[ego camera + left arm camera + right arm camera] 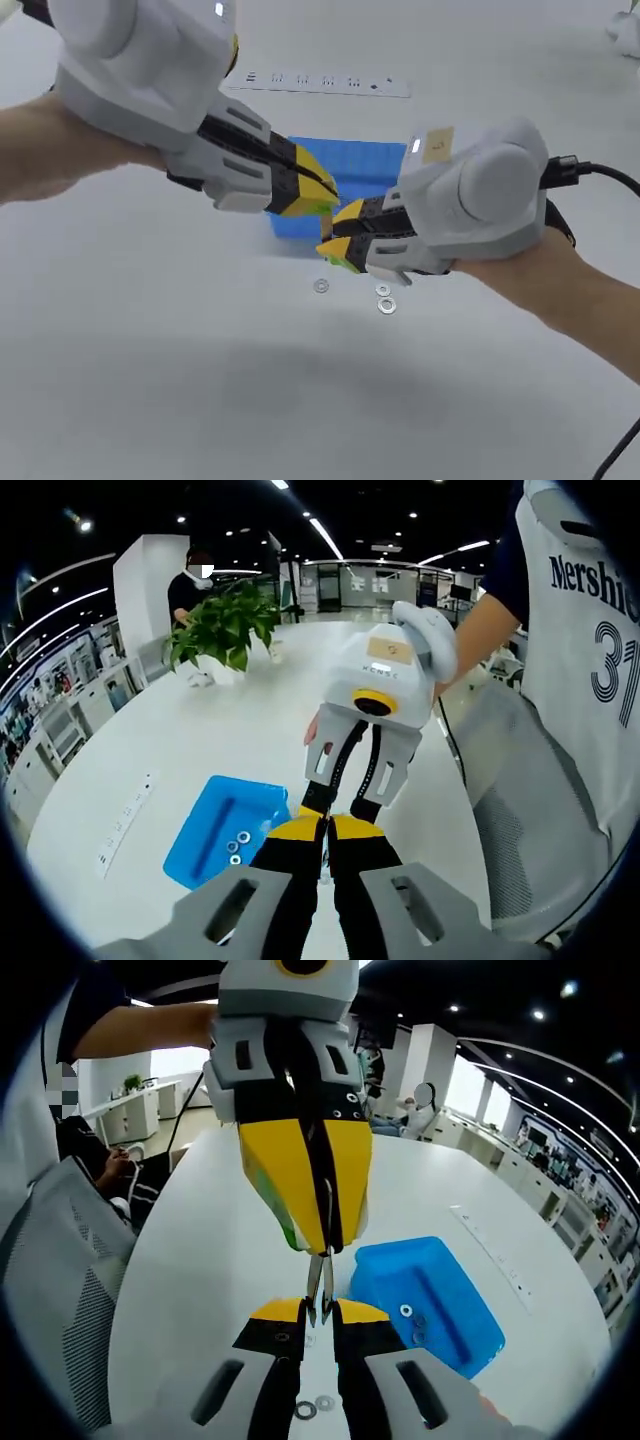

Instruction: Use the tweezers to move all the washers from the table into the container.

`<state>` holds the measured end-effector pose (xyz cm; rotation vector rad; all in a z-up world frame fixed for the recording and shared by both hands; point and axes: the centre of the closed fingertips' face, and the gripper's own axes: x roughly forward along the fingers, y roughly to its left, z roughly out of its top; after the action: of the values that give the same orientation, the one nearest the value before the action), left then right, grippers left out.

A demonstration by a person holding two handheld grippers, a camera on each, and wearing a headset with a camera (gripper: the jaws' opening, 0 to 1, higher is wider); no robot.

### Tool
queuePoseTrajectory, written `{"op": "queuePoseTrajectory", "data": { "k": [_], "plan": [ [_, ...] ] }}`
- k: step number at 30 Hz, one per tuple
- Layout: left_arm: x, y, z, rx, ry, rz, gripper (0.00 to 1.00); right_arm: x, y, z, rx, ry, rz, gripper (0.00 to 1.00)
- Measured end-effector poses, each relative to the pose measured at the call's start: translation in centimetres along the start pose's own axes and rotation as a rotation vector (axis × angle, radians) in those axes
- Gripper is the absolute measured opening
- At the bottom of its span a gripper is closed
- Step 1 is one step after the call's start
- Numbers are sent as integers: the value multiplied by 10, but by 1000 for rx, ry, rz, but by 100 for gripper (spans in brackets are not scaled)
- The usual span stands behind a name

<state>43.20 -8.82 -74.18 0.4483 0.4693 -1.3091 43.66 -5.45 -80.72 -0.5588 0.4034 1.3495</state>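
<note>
My left gripper [325,195] reaches in from the upper left and is shut on thin metal tweezers [319,1285], whose tips point at my right gripper [332,240]. The right gripper's jaws are nearly together, with the tweezer tips between their yellow pads [280,1312]. The two grippers meet nose to nose just in front of the blue container [350,165]. Three washers [383,297] lie on the white table below the right gripper. Other washers [240,840] lie inside the container [215,825]. In the head view the grippers hide the tweezers.
A white power strip [320,82] lies on the table behind the container. A black cable [600,178] trails from the right gripper. A potted plant [220,625] stands at the far end of the table, and a person stands beyond it.
</note>
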Motion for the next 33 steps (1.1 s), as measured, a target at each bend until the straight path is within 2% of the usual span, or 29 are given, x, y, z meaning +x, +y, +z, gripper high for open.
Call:
{"op": "queuePoseTrajectory", "data": {
  "k": [11,24,33],
  "plan": [
    [10,-9,-19,-48,13,-18,6,13,12,-19,12,19,29,12],
    [16,-6,-32,-95,-2,-23,6,23,10,-30,25,31,30,12],
    [18,-3,-38,-103,-11,-14,6,28,10,-35,23,42,30,12]
  ]
}}
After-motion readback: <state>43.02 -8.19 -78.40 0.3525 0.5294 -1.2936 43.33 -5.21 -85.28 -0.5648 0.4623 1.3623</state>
